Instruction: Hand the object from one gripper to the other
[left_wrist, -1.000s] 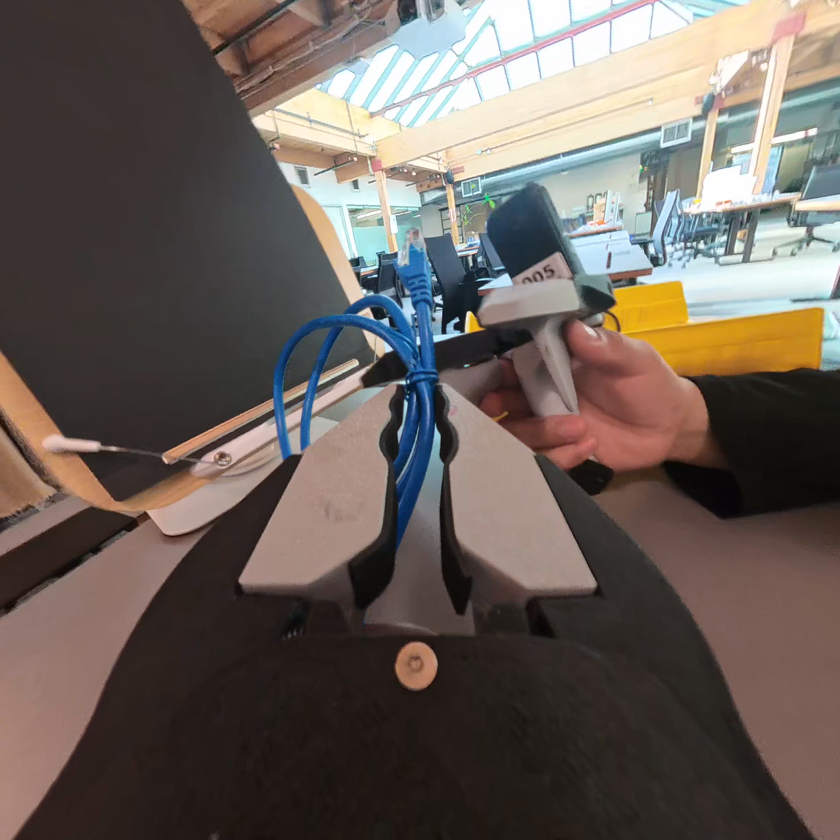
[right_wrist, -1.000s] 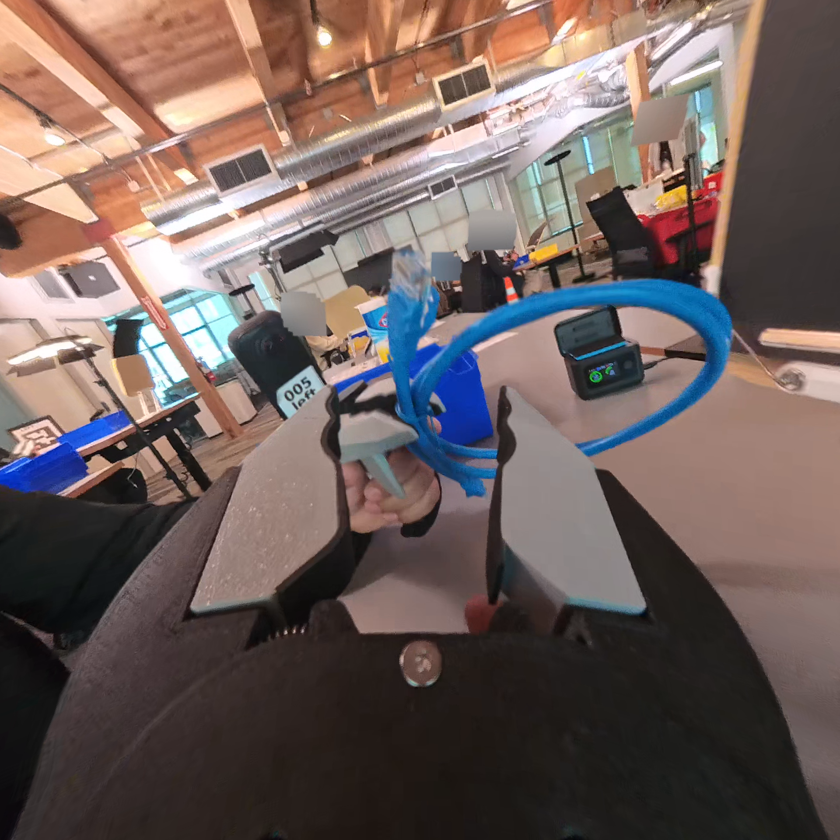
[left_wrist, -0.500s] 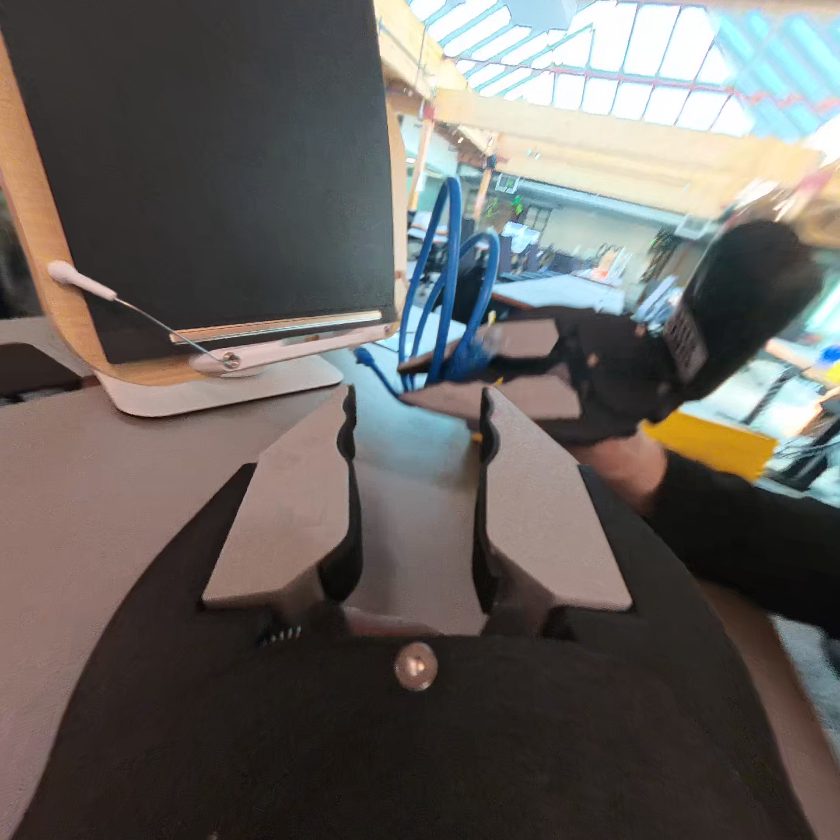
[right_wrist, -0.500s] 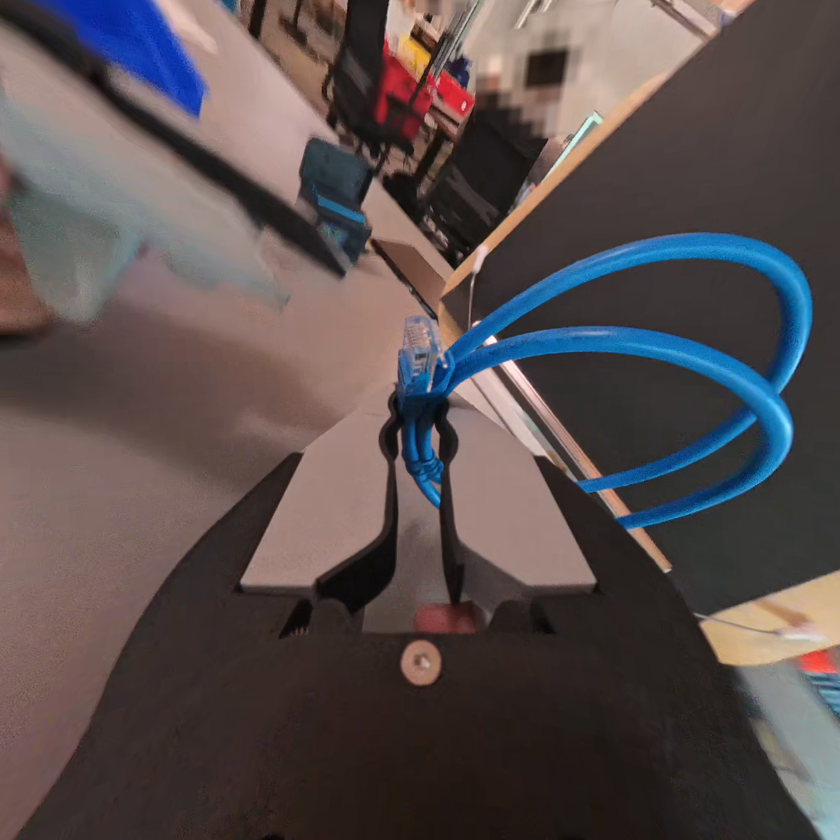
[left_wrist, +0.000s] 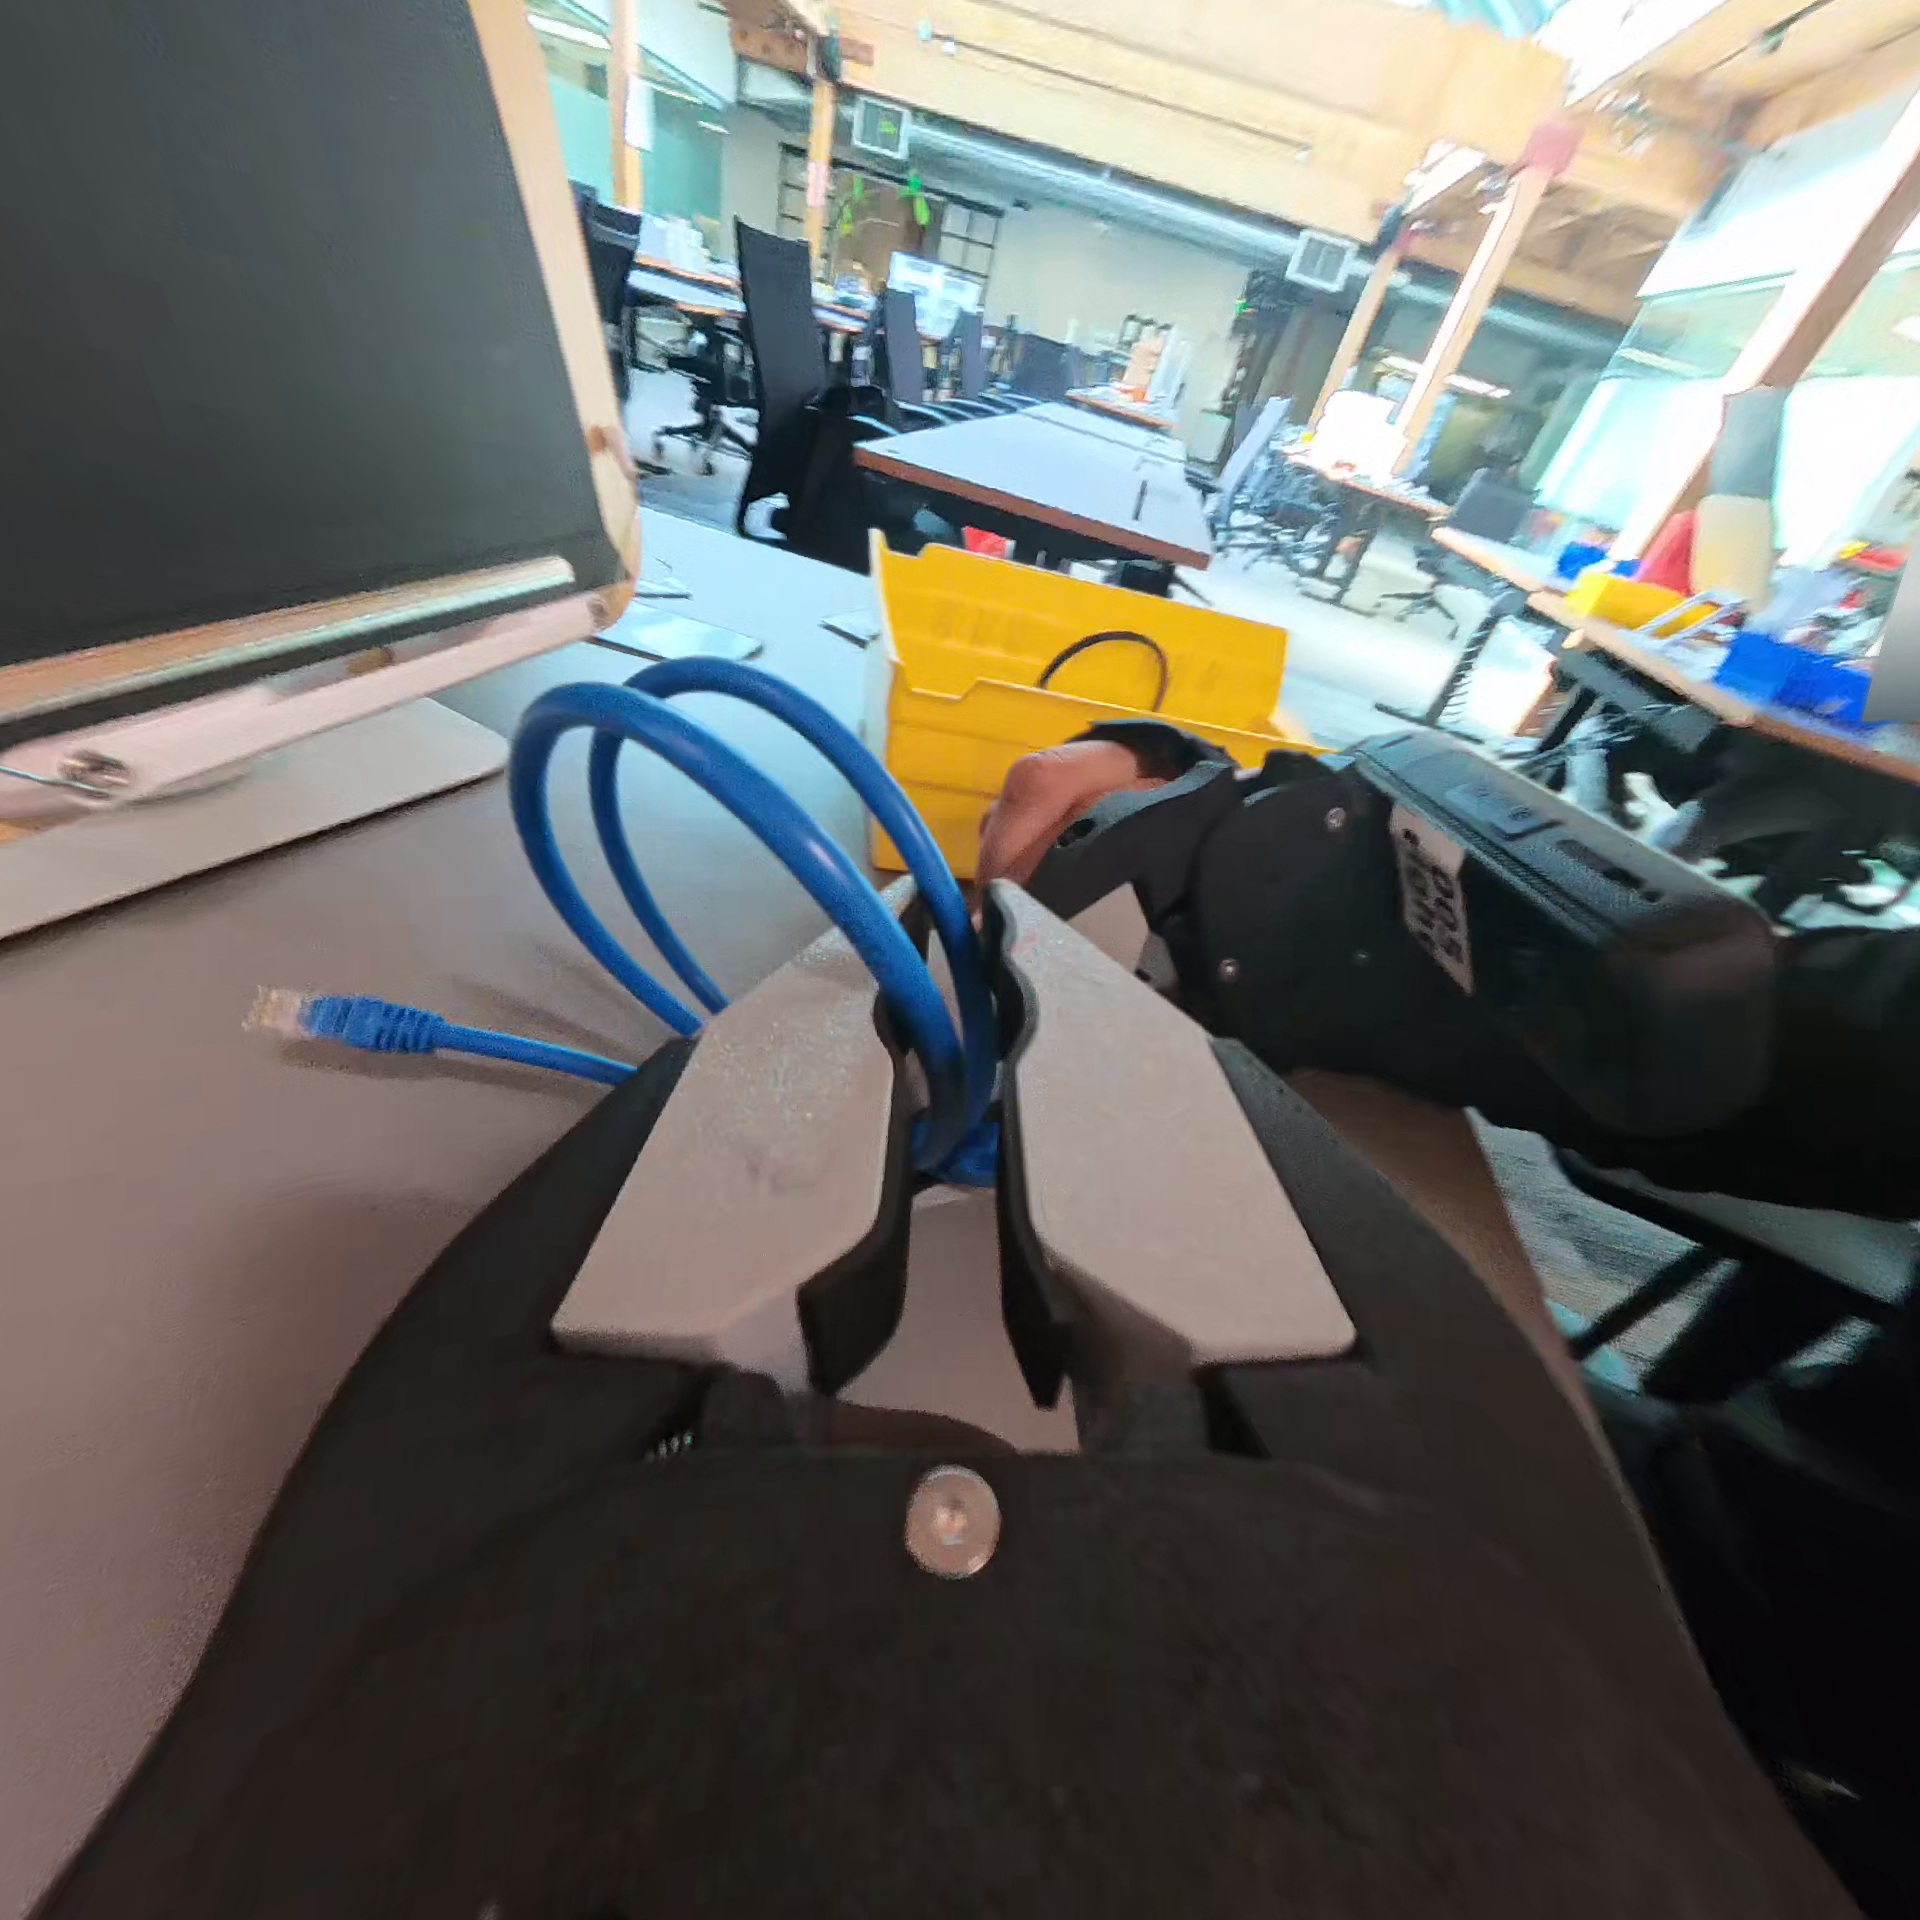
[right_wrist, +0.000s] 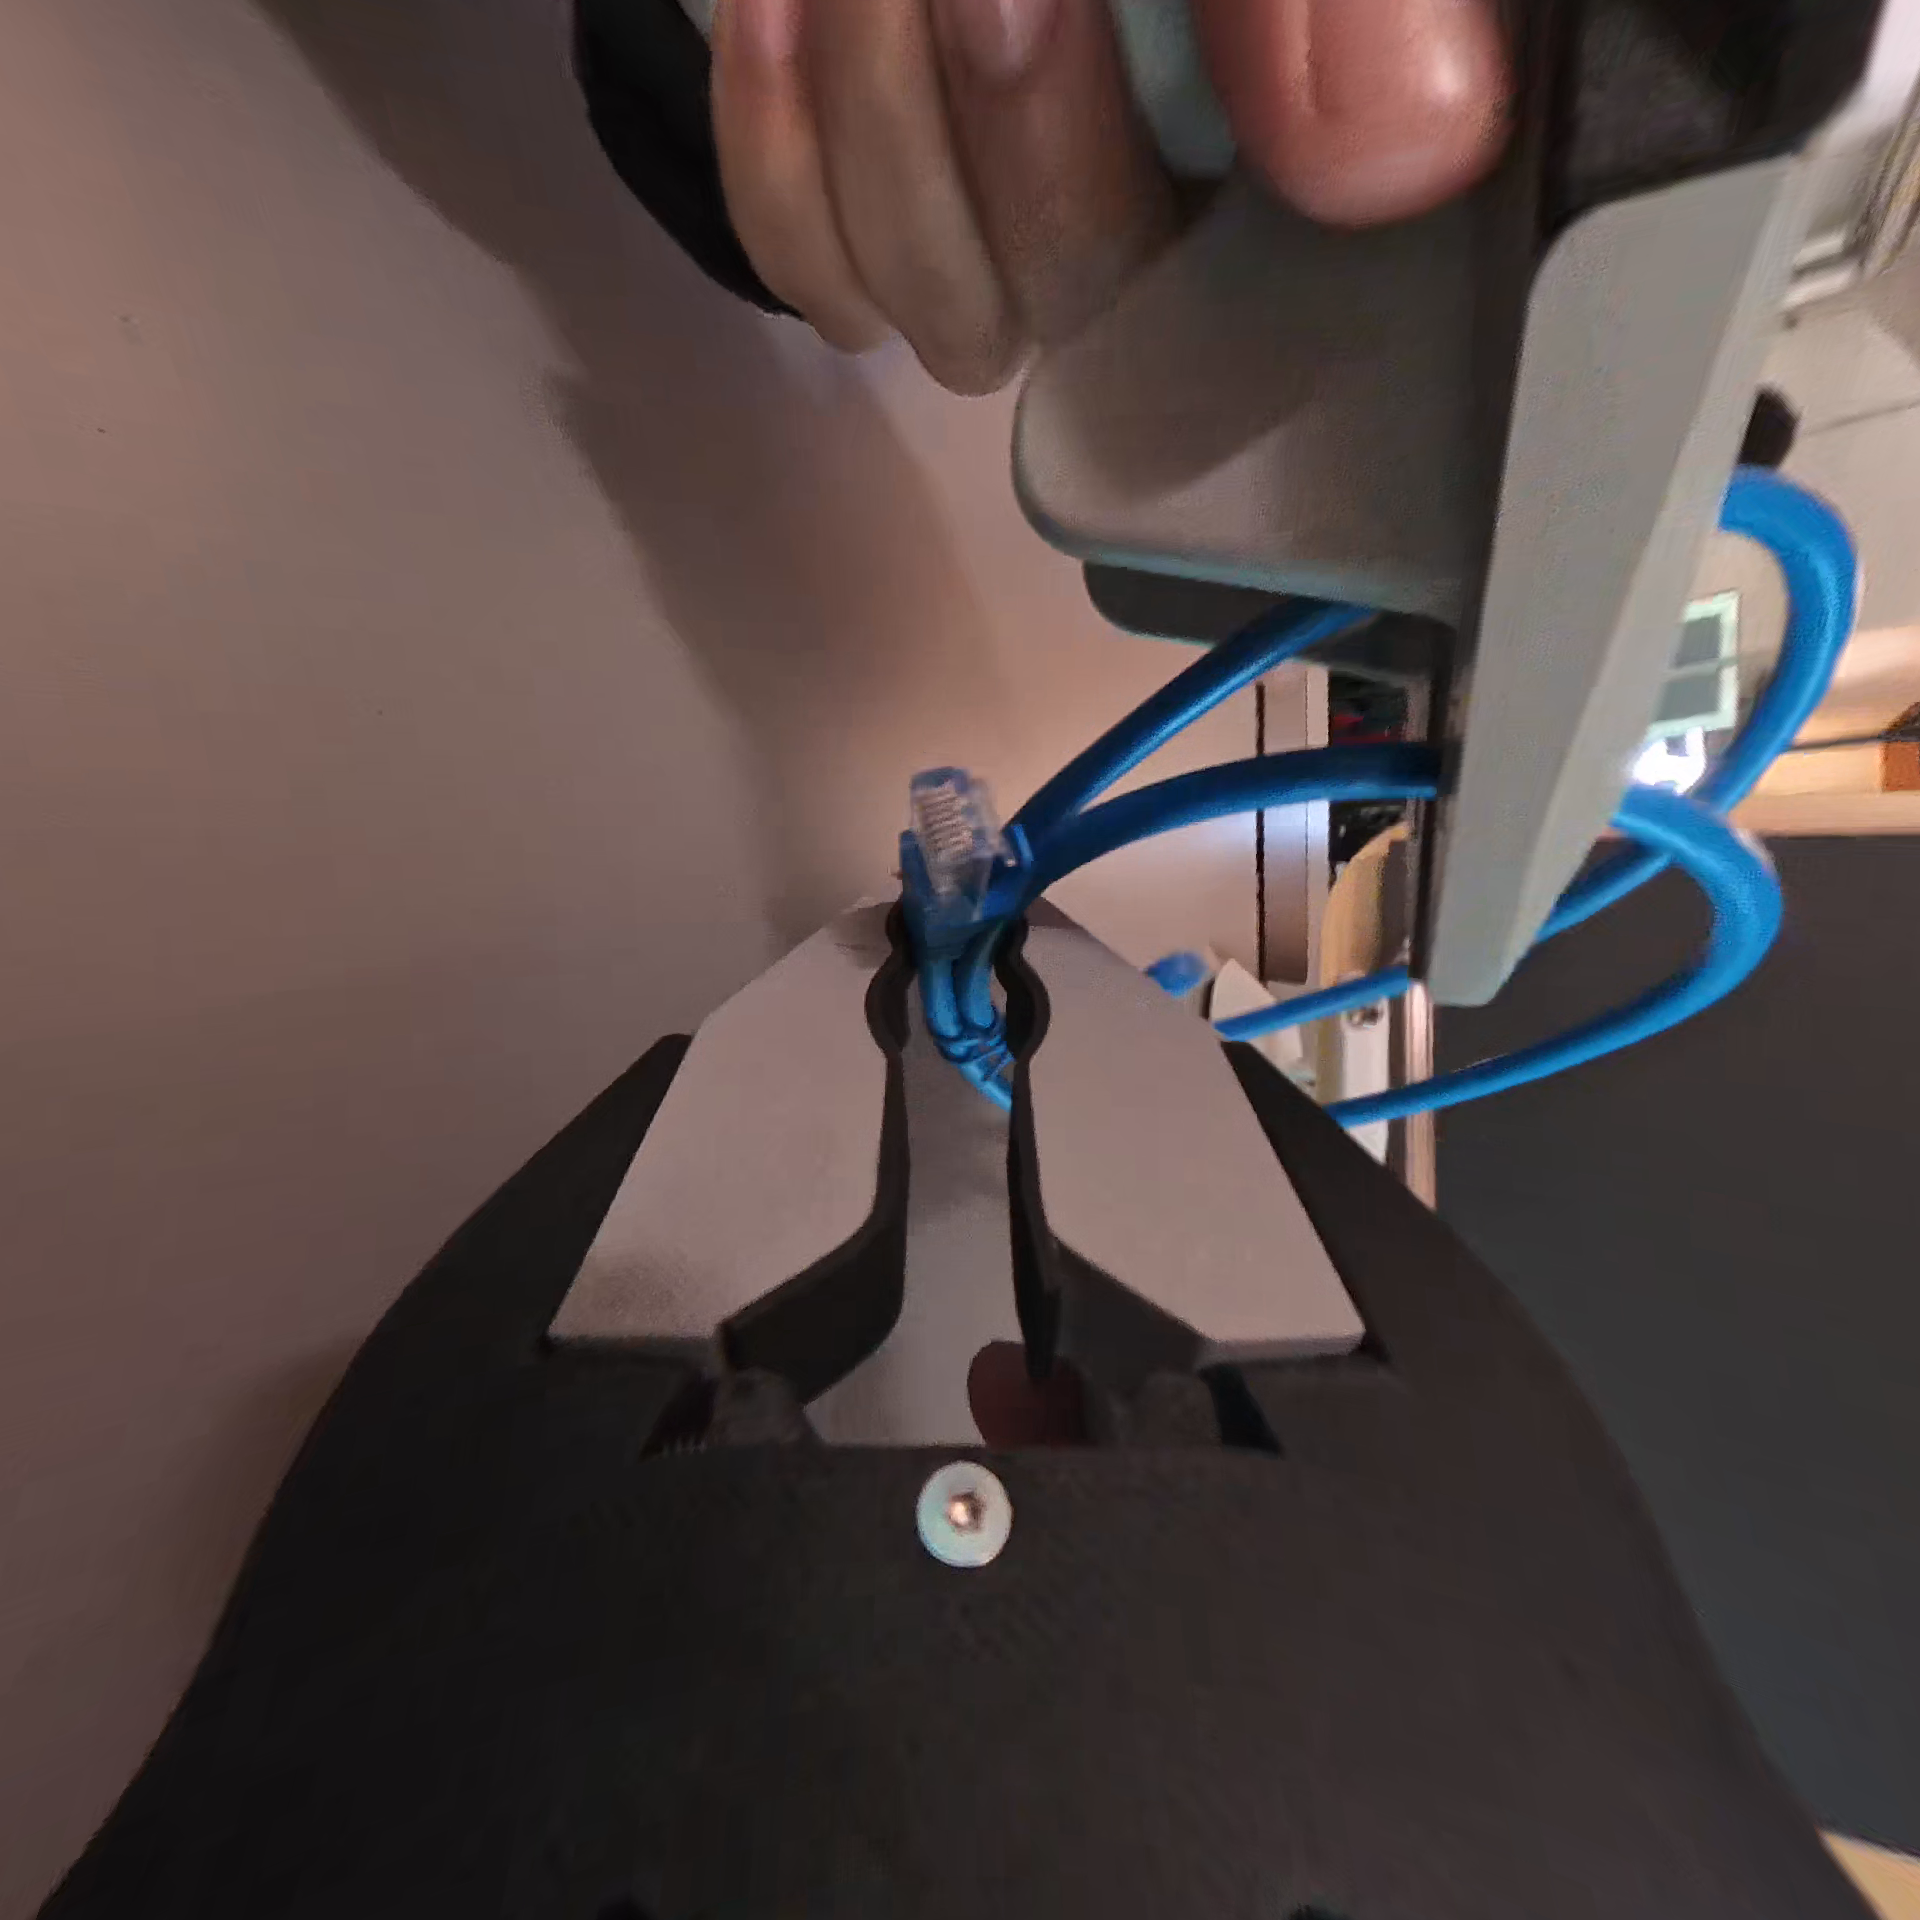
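Cable (left_wrist: 748, 790) loops stand up from the table, and you squeeze them in both claws: left gripper (left_wrist: 951, 914) pinches the loops, right gripper (right_wrist: 956, 925) pinches the plug end just beside it.

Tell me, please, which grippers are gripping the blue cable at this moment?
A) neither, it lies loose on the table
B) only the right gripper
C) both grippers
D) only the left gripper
C: in the left wrist view the left gripper has its fingers closed on loops of the blue cable, and in the right wrist view the right gripper pinches the bundle just below a plug.
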